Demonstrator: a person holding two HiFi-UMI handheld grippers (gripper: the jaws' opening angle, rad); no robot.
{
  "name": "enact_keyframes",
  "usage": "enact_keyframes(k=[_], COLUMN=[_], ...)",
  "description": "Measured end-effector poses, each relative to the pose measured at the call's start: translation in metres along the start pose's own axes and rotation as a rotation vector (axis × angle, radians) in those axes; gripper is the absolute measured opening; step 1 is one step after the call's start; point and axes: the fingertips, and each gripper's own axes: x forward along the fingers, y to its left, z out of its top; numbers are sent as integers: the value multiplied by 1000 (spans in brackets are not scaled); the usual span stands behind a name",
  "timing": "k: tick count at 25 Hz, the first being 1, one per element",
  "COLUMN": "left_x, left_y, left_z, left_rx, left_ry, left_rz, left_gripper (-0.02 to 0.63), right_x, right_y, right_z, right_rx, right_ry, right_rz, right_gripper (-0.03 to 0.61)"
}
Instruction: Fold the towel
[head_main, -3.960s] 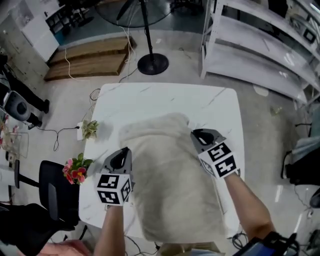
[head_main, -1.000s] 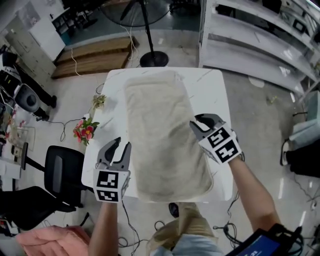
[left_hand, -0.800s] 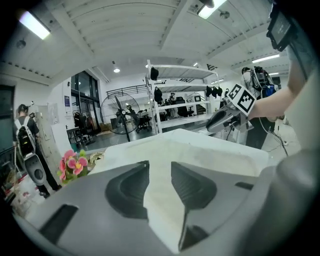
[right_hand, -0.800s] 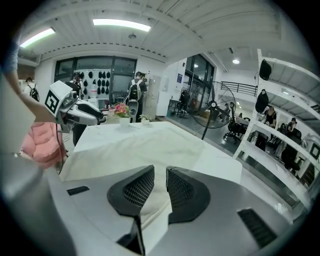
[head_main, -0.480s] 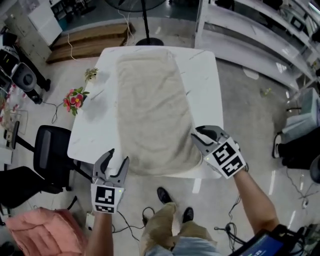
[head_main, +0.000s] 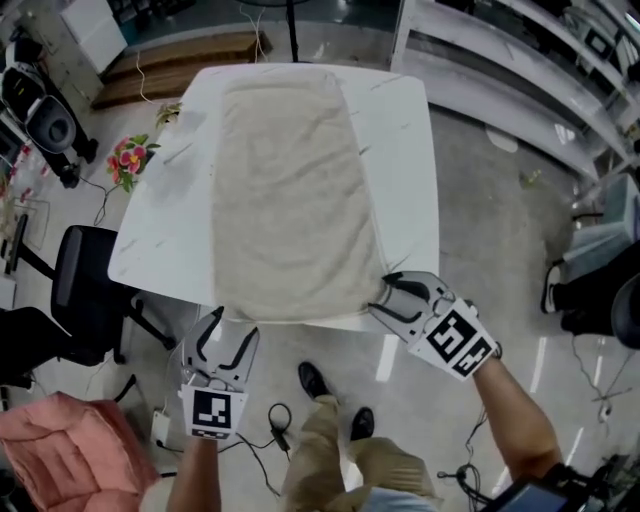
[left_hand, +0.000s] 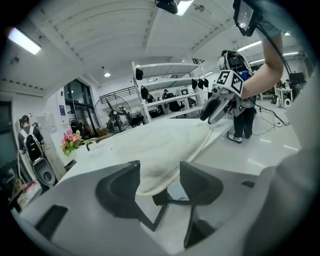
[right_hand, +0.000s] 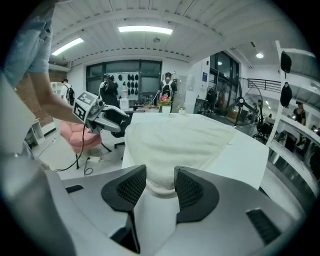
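A beige towel lies spread flat and lengthwise on the white table, its near end hanging slightly over the front edge. My left gripper is at the near left corner and its jaws are opening. In the left gripper view that towel corner droops between the left gripper's jaws, resting on one pad with a gap at the other. My right gripper is at the near right corner, its jaws opening too. The towel corner sits loosely between the right gripper's pads.
A black office chair and a pink cushion stand left of the table. Pink flowers sit off its left edge. White shelving runs along the right. The person's shoes are below the front edge, with cables on the floor.
Both grippers drew back toward the table's near edge and sank, pulling the towel out long and flat. Both sets of jaws have widened around the corners.
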Motion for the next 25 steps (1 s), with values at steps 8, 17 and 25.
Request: enact_keyframes(k=[8, 17, 25], left_x=[6, 23, 34], left_y=[-12, -11, -1], left_z=[-11, -24, -34], left_rx=[70, 306, 388], left_ry=[25, 62, 134], left_rz=[-2, 4, 39], left_gripper=[273, 314, 277], right_x=[10, -4, -34], right_y=[11, 14, 9], right_z=[-18, 3, 56], right_rx=[-120, 44, 261], right_ry=[73, 9, -134], right_rz=[20, 172, 297], right_gripper=[91, 46, 44])
